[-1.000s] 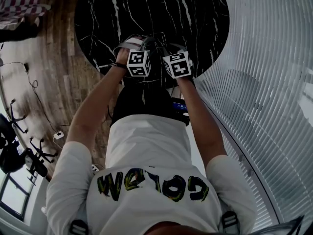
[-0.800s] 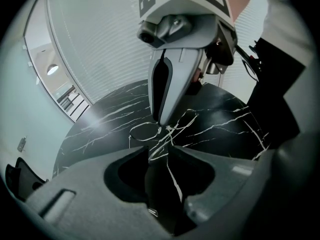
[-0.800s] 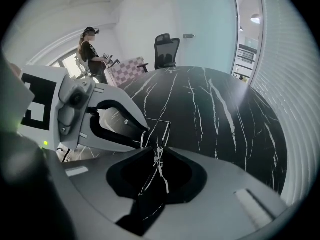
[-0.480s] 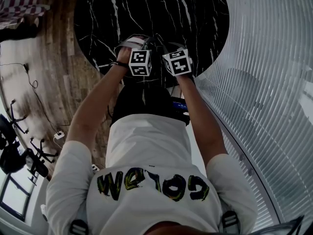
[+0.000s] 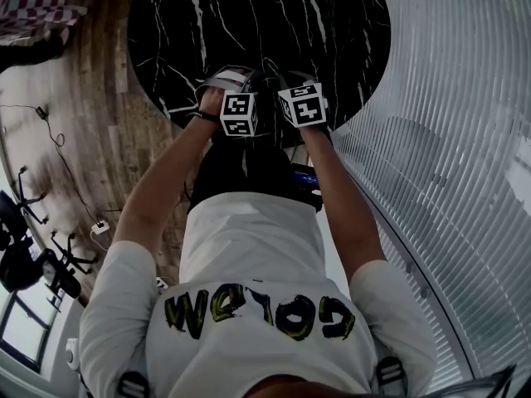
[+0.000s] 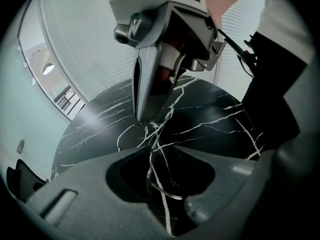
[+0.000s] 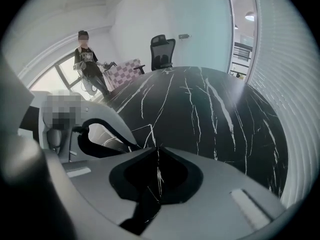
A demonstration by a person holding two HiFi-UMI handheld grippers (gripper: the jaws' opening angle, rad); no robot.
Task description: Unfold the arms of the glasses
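The thin-wire glasses show only in part. A curved bit of rim point(image 6: 167, 194) lies in the hollow of my left gripper point(image 6: 150, 153), whose jaws look closed on it. My right gripper point(image 7: 157, 147) has just been closing. Its tips now meet, with a dark arm of the glasses point(image 7: 145, 204) running between the jaws and a thin wire point(image 7: 143, 130) just beyond them. In the left gripper view the right gripper point(image 6: 142, 120) points steeply down just beyond my left tips. From the head both marker cubes point(image 5: 238, 114) point(image 5: 303, 106) sit side by side and hide the glasses.
Both grippers work over the near edge of a round black marble table point(image 5: 265, 23). A ribbed white curved wall point(image 5: 448, 139) runs along the right, wood floor point(image 5: 99, 98) on the left. Across the room stand an office chair point(image 7: 162, 51) and a person point(image 7: 85, 59).
In the head view the left marker cube has edged slightly toward the right one. The right hand has stayed put. The jaws are hidden under the cubes throughout.
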